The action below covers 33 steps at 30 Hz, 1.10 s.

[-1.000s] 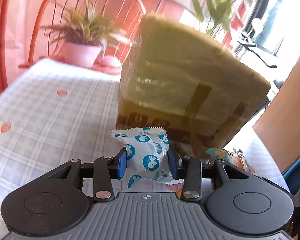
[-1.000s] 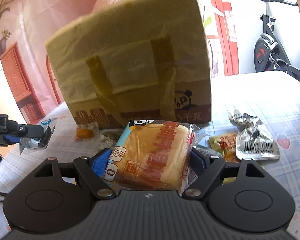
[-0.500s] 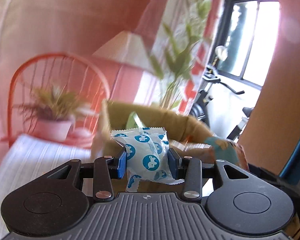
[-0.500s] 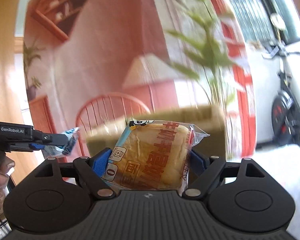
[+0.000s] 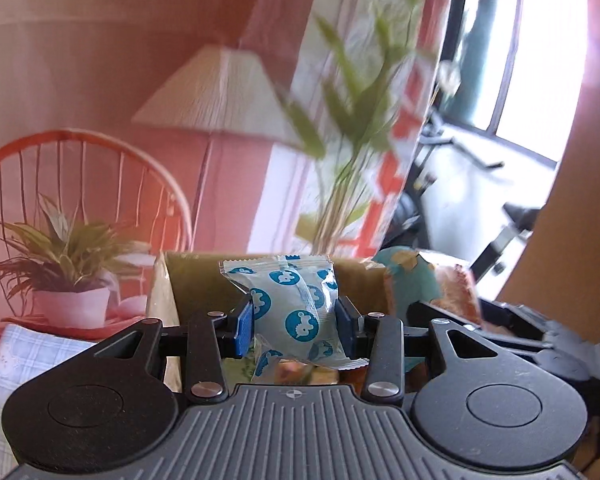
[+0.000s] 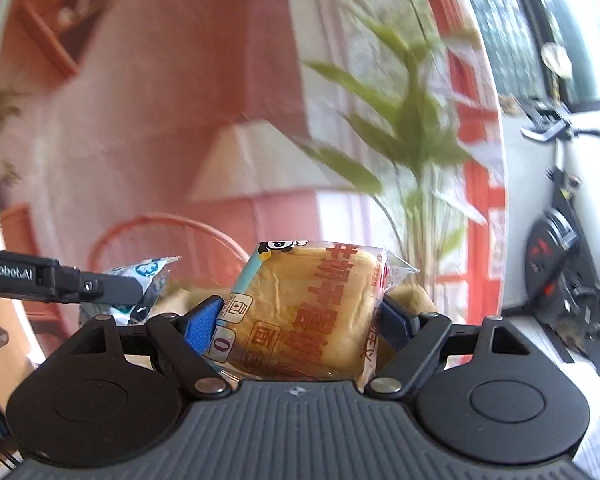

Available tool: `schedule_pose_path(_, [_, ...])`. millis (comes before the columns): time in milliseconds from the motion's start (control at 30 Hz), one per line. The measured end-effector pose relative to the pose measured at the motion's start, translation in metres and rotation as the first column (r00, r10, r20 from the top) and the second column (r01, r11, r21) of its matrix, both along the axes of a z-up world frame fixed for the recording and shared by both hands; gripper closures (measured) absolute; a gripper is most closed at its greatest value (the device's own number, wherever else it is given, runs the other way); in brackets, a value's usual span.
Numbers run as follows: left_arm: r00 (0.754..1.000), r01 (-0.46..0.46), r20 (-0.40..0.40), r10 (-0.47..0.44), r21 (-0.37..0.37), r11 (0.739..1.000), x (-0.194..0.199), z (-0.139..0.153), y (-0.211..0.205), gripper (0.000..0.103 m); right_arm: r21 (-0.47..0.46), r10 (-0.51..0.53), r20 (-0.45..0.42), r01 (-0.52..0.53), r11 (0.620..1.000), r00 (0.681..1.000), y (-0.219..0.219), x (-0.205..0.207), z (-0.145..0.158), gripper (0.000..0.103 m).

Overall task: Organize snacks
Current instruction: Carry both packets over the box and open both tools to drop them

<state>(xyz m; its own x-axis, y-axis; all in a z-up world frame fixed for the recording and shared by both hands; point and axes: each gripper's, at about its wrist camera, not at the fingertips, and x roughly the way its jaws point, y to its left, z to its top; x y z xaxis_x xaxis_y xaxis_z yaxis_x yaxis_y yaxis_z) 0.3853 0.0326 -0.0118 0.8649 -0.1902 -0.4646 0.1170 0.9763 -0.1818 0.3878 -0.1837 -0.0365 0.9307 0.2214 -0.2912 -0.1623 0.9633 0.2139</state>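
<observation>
- Snacks are held one in each gripper, both raised over the open top of the tan bag [image 5: 364,276].
- Left gripper [image 5: 295,322] points level and forward; its blue pads [image 5: 244,325] are closed to a narrow gap, pinching the blue-dotted packet [image 5: 296,308] at its middle.
- That packet stands upright between the fingers, its crimped top above the pads and its lower end hanging just above the bag's mouth.
- In the right wrist view the left gripper [image 6: 138,286] reaches in from the left edge with its packet [image 6: 148,276] beside the bread.
- Right gripper [image 6: 300,320] is also level, with its fingers spread wide and clamped on the wrapped bread [image 6: 300,308].
- Bread fills the whole gap, tilted slightly, with the bag's rim [image 6: 410,294] showing just behind it.
</observation>
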Motion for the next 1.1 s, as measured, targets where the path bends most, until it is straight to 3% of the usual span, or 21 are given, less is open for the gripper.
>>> schedule_pose_path(267, [0.997, -0.014, -0.075, 0.019, 0.064, 0.998, 0.021, -0.025, -0.003, 0.057, -0.059, 0.023, -0.079, -0.028, 0.998, 0.997, 0.009, 0.026, -0.022, 0.02])
schedule_pose_path(367, [0.997, 0.003, -0.073, 0.002, 0.065, 0.998, 0.02, -0.025, -0.001, 0.038, -0.074, 0.025, -0.114, -0.033, 0.997, 0.993, 0.015, 0.029, -0.027, 0.019])
schedule_pose_path(433, [0.999, 0.008, -0.044, -0.005, 0.065, 0.998, 0.015, -0.022, 0.002, 0.034, -0.077, 0.015, -0.123, -0.024, 0.997, 0.992, 0.016, 0.028, -0.03, 0.018])
schedule_pose_path(833, [0.999, 0.044, 0.009, -0.044, 0.053, 0.998, -0.043, -0.005, 0.024, 0.032, -0.028, 0.055, -0.016, -0.056, 0.998, 0.998, 0.006, -0.024, -0.012, 0.014])
schedule_pose_path(967, [0.998, 0.057, 0.026, -0.058, 0.061, 0.997, -0.075, -0.007, 0.032, 0.032, 0.0, 0.069, 0.008, -0.069, 0.998, 0.998, -0.004, -0.053, -0.011, 0.014])
schedule_pose_path(1100, [0.998, 0.055, 0.014, -0.055, 0.016, 0.998, -0.1, -0.017, 0.041, 0.032, -0.016, 0.072, 0.029, -0.072, 0.997, 0.997, -0.011, -0.084, -0.014, 0.015])
